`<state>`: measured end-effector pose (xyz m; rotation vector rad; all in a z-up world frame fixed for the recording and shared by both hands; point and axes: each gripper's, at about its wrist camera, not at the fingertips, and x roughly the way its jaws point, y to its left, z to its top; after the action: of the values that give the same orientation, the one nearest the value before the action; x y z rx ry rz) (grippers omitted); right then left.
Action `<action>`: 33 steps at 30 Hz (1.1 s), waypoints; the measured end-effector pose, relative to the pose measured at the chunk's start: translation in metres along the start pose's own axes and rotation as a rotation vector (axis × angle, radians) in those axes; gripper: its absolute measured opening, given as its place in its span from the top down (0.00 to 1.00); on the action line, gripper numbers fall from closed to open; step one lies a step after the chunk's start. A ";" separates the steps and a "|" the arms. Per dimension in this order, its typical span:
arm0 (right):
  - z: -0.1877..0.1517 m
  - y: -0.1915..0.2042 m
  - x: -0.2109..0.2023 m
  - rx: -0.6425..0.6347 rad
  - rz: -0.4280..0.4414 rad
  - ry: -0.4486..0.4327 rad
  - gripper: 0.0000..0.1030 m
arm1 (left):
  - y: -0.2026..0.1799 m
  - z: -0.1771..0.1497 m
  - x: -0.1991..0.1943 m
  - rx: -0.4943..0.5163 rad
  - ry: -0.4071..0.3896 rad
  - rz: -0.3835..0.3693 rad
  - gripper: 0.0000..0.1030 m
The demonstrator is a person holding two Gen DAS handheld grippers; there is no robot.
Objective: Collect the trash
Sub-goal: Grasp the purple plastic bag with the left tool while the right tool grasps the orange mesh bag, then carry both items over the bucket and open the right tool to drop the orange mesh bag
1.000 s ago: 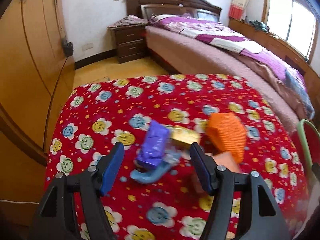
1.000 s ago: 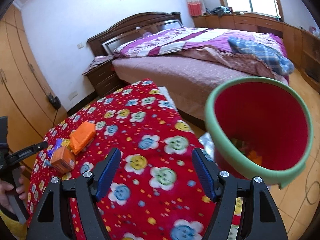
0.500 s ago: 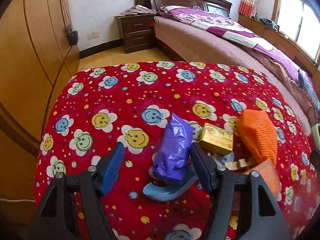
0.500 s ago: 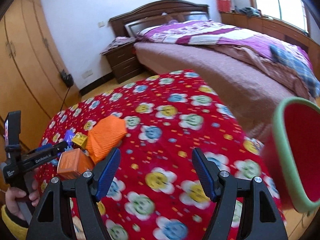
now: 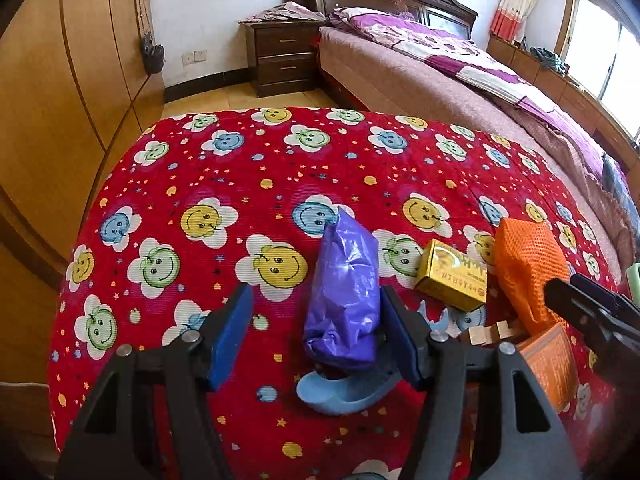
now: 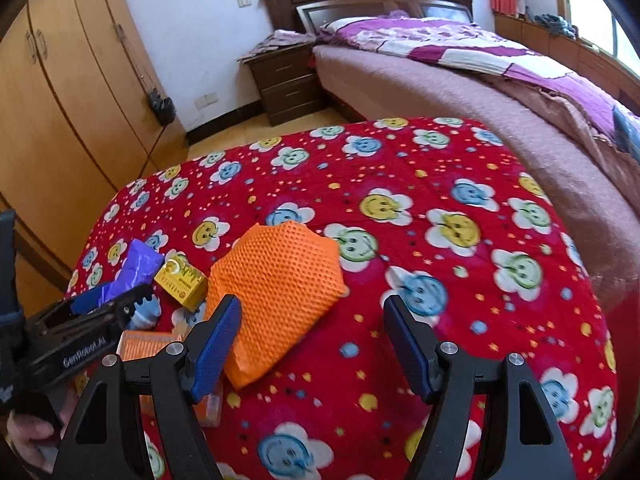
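The left tool (image 5: 316,334) stands spread around the purple bag (image 5: 344,292), whose lower end hides part of a blue scoop (image 5: 344,392). The right tool (image 6: 312,344) is spread too, its left finger covering the orange mesh pouch's (image 6: 280,276) edge.

A table covered by a red smiley-flower cloth (image 5: 224,184) (image 6: 460,280) is seen to carry all the things. A purple plastic bag (image 5: 344,296) (image 6: 138,264) is laid near its middle, its near end resting on a pale blue curved piece (image 5: 344,394). Just right of the bag a yellow box (image 5: 452,280) (image 6: 182,284) is placed, then an orange mesh pouch (image 5: 528,268) (image 6: 276,292). An orange box (image 5: 554,364) (image 6: 144,342) and small wooden blocks (image 5: 488,332) are found nearer than the yellow box.
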<state>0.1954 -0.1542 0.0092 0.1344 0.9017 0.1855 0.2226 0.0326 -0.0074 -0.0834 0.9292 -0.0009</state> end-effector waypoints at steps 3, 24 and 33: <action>0.001 0.004 0.005 -0.015 0.007 0.004 0.31 | 0.000 0.000 0.000 -0.007 -0.003 0.003 0.36; -0.006 0.020 -0.011 -0.083 0.068 -0.049 0.92 | -0.004 -0.002 -0.008 -0.019 -0.051 -0.065 0.70; -0.012 0.005 -0.039 -0.034 0.050 -0.098 0.92 | -0.005 0.000 -0.035 -0.023 -0.107 -0.097 0.70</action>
<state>0.1621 -0.1574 0.0324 0.1335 0.7976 0.2384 0.2017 0.0291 0.0214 -0.1481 0.8177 -0.0747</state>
